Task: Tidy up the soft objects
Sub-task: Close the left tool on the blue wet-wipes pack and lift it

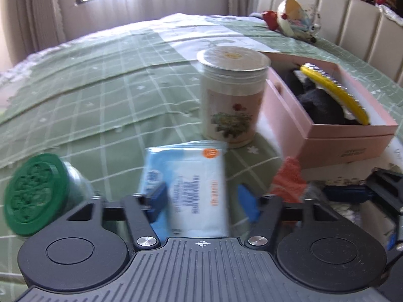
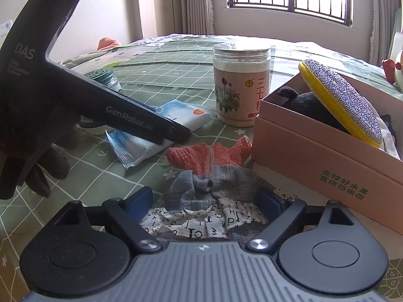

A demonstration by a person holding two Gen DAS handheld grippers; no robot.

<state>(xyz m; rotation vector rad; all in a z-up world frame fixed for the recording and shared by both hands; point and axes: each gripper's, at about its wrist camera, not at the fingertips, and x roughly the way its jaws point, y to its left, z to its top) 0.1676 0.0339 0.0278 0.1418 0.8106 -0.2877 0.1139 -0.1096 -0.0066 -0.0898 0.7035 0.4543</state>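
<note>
Soft goods crowd my green checked bedspread (image 1: 105, 80): a blue-and-white plastic pack of wipes (image 1: 191, 188) lies flat between the blue fingers of my left gripper (image 1: 202, 198), whose jaws stand on either side of it; the blurred left wrist view does not settle whether the pads press on the pack. In the right wrist view, the same gripper's black body slants down over that pack. My right gripper (image 2: 204, 201) is spread wide around a small knitted garment of orange and grey-blue yarn with a letter-printed white frill (image 2: 209, 181), which lies on the bedspread with its pads apart from the cloth. Just beyond stands an upright clear plastic jar with a flower label (image 2: 240, 85). To its right sits an open pink cardboard box (image 2: 314, 156) holding dark knitwear (image 2: 312, 108) and a yellow-rimmed oval scrubber with a silver face (image 2: 345, 100). A green-lidded jar (image 1: 37, 193) lies on its side at my far left.
</note>
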